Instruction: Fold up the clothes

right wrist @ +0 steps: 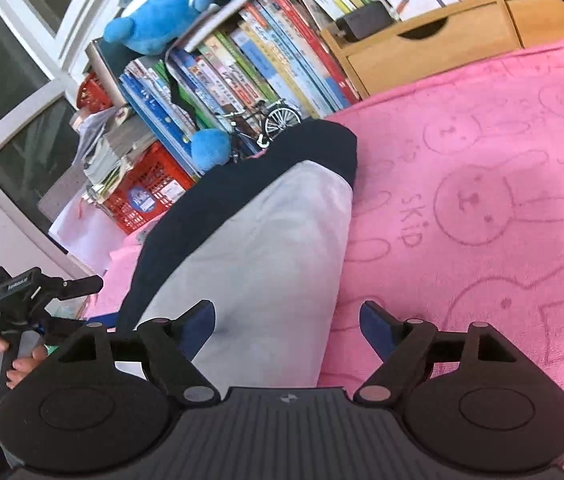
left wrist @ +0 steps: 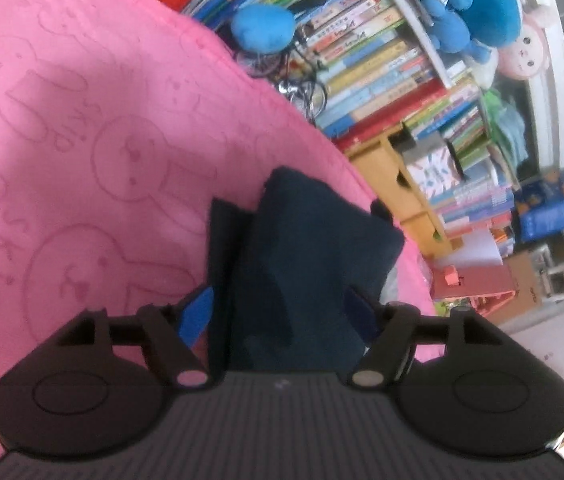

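A garment of light grey cloth with a dark navy band lies folded lengthwise on the pink blanket. My right gripper is open, its blue-padded fingers apart just above the garment's near end, touching nothing. In the left wrist view the navy part of the garment rises in folds between my left gripper's blue pads, which stand wide apart on either side of it. The left gripper also shows at the lower left of the right wrist view, held by a hand.
Stacks of books, a wooden drawer unit, blue plush toys, a small model bicycle and a red basket crowd the blanket's far edge. Bare pink blanket spreads beside the garment.
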Tool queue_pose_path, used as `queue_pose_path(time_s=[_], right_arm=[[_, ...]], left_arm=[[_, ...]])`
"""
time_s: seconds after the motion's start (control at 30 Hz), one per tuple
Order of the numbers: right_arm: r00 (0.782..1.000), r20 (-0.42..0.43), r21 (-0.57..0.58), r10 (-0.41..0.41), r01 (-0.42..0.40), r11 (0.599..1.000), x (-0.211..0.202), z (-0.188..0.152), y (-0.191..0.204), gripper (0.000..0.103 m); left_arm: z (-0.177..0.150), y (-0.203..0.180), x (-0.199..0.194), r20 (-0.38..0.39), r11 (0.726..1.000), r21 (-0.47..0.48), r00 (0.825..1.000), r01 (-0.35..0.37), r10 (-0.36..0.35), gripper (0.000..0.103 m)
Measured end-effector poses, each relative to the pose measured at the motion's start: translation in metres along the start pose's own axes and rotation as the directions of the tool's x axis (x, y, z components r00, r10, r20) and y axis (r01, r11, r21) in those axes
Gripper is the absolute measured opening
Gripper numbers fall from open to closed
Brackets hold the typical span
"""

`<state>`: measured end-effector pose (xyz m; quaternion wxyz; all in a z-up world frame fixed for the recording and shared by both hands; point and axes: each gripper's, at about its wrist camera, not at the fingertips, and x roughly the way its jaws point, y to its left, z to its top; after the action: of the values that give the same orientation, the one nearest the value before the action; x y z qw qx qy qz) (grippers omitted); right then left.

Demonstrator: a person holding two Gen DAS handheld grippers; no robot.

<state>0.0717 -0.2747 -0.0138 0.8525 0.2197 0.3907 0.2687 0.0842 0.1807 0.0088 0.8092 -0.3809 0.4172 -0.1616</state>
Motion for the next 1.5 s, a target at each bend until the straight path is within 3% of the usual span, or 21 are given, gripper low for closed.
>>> queue_pose_path(time_s=[0.13, 0.3, 0.37, 0.57, 0.83, 1.03, 1.23, 1.4, 1.5], right_arm=[[1.0, -0.005, 0.008, 0.01, -0.01, 1.0, 0.011, 0.0, -0.003, 0.083], [0.999, 0.008, 0.027, 0.051, -0.051, 0.998, 0.02, 0.004, -0.007, 0.082], [0.998, 0.015, 0.053, 0.069, -0.069, 0.996, 0.026, 0.005, -0.01, 0.063], [0.993, 0.048, 0.132, 0.104, -0.11, 0.985, 0.036, 0.015, -0.02, 0.054], [0.991, 0.091, 0.135, 0.099, -0.111, 0.985, 0.047, 0.046, -0.033, 0.054], [0.995, 0.092, 0.125, 0.049, -0.06, 0.99, 0.064, 0.074, -0.05, 0.056], [0.992, 0.125, 0.13, 0.005, -0.021, 0.991, 0.049, 0.062, -0.055, 0.068], [0.984, 0.164, 0.058, -0.062, 0.053, 0.997, 0.005, 0.036, -0.042, 0.078], [0.977, 0.194, 0.036, -0.092, 0.087, 0.996, -0.022, 0.013, -0.033, 0.081]], left_arm=[[0.001, 0.005, 0.019, -0.026, 1.0, -0.011, 1.0, 0.006, -0.006, 0.072], [-0.005, 0.015, 0.025, -0.015, 1.0, -0.02, 1.0, 0.024, -0.024, 0.042], [-0.007, 0.016, 0.026, -0.01, 0.999, -0.021, 0.999, 0.031, -0.031, 0.038], [0.004, -0.002, 0.035, -0.048, 0.995, 0.067, 0.997, 0.068, -0.065, 0.037], [0.038, -0.022, 0.072, -0.045, 0.993, 0.097, 0.997, 0.067, -0.063, 0.036], [0.051, -0.032, 0.097, -0.05, 0.991, 0.131, 0.998, 0.037, -0.03, 0.041], [0.031, -0.026, 0.061, 0.008, 0.989, 0.149, 1.0, -0.01, 0.009, 0.042], [-0.013, -0.022, 0.012, 0.091, 0.98, 0.188, 0.995, -0.06, 0.044, 0.042], [-0.045, -0.028, -0.014, 0.163, 0.966, 0.229, 0.983, -0.12, 0.084, 0.042]])
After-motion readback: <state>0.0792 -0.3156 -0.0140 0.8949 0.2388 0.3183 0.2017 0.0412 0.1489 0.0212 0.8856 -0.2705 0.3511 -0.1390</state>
